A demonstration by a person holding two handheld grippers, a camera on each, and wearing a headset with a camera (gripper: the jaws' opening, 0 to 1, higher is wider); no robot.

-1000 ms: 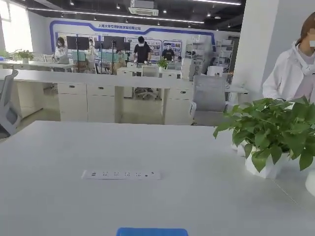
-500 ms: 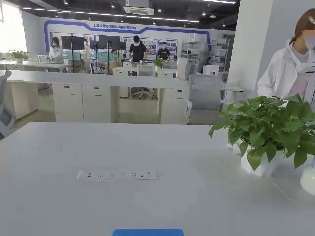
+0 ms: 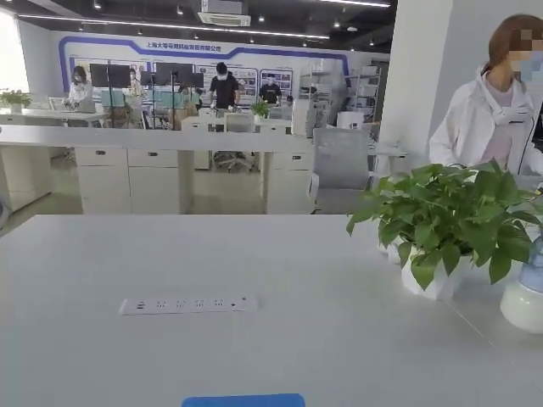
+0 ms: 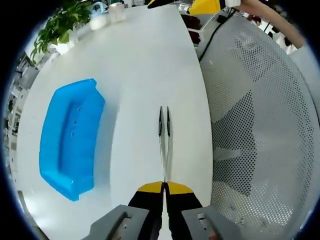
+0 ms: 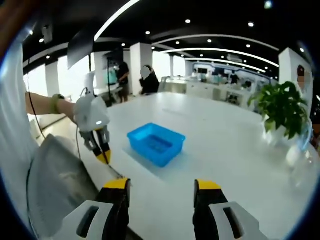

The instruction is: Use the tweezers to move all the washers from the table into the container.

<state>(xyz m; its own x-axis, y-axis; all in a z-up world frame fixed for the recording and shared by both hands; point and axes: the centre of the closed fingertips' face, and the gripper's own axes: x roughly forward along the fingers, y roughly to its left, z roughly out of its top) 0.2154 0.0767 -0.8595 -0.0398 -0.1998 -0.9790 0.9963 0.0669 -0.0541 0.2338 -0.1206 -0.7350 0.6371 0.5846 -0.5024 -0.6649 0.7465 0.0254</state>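
Nearest in the left gripper view, the left gripper point(image 4: 164, 186) has its yellow-tipped jaws pinched together on the back end of the tweezers point(image 4: 163, 160). Their two thin arms reach forward over the white table point(image 4: 145, 60), the tips slightly parted. The blue container point(image 4: 70, 137) lies to their left in that view, apart from the tips, with small dark specks on its floor (too small to name). The table's edge runs just right of the tweezers, with a mesh chair point(image 4: 260, 125) beyond it. The right gripper view adds the right gripper point(image 5: 162, 186), jaws spread wide with nothing between them, near the table's edge and short of the container. In the head view the container's rim sits at the bottom edge, and open tabletop stretches past it to a power strip point(image 3: 188, 304) and a potted plant point(image 3: 450, 220) far right.
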